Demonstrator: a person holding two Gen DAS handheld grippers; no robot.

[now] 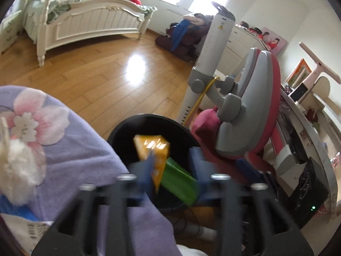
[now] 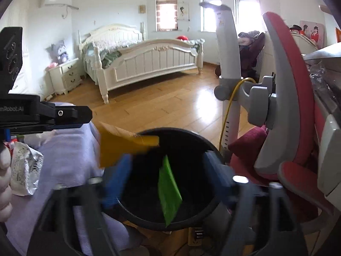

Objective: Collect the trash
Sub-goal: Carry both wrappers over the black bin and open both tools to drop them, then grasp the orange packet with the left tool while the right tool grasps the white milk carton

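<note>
Both claws hang over a black bin (image 1: 153, 128) that stands on a wooden floor (image 1: 102, 72). The left claw (image 1: 172, 170) has its blue fingers (image 1: 147, 175) spread wide, and a yellow wrapper (image 1: 155, 151) sits between them above the bin's mouth; blur hides whether the left finger touches it. A green wrapper (image 1: 181, 181) lies lower, at about 5 o'clock from the yellow one, inside the bin.

In the right wrist view the right claw (image 2: 168, 181) is also wide apart, gripping nothing. The green wrapper (image 2: 168, 189) shows upright within the bin's rim (image 2: 204, 143), and the yellow wrapper (image 2: 125, 147) crosses the rim at 10 o'clock. The left claw's black body (image 2: 42, 115) shows at 9 o'clock.

A purple flowered blanket (image 1: 70, 147) presses against the bin's edge at 9 o'clock, and on it lies a silver packet (image 2: 25, 168). A red and grey chair (image 1: 255, 106) crowds the bin at 3 o'clock, with a desk (image 1: 311, 132) beyond. Open floor stretches at 12 o'clock toward a white bed (image 2: 145, 59).
</note>
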